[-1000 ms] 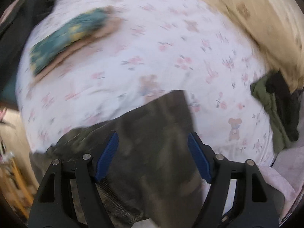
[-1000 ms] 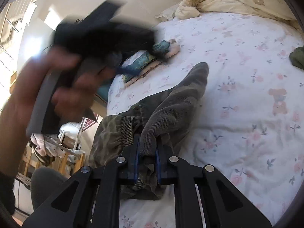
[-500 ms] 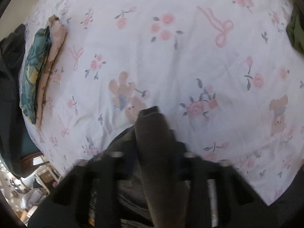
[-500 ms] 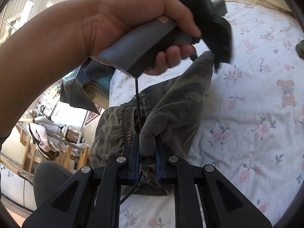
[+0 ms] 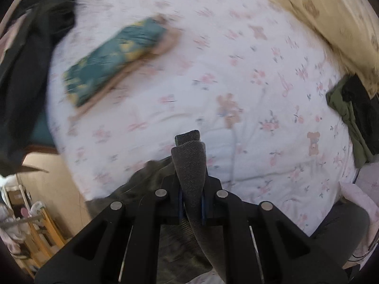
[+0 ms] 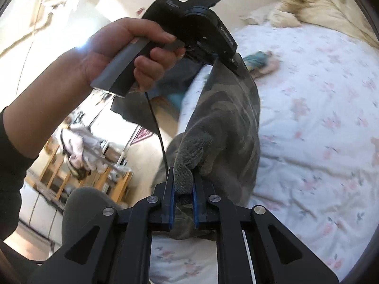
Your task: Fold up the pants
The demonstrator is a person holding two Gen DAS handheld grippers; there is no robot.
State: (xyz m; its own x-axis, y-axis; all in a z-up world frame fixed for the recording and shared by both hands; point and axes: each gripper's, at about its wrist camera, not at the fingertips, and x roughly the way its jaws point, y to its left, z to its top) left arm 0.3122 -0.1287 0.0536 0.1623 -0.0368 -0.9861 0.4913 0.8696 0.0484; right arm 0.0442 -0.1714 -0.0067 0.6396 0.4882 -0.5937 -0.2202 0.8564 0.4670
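Note:
The camouflage pants (image 6: 227, 123) hang lifted above the floral bed sheet (image 6: 319, 118), stretched between both grippers. My right gripper (image 6: 184, 196) is shut on a bunched fold of the pants. My left gripper (image 5: 191, 203) is shut on a grey-green strip of the pants (image 5: 189, 165) that stands up between its fingers. In the right wrist view the left gripper (image 6: 234, 65) is held high in the person's hand (image 6: 123, 47), gripping the upper end of the fabric.
A folded teal and tan stack (image 5: 113, 64) lies on the sheet at the far left. Dark clothing (image 5: 26, 66) hangs at the bed's left edge. An olive and black garment (image 5: 350, 116) lies at the right. A beige comforter (image 5: 331, 11) is bunched at the back.
My left gripper closed on the pants and lifted them up off the bed. My right gripper stayed shut on its fold and rose with the fabric.

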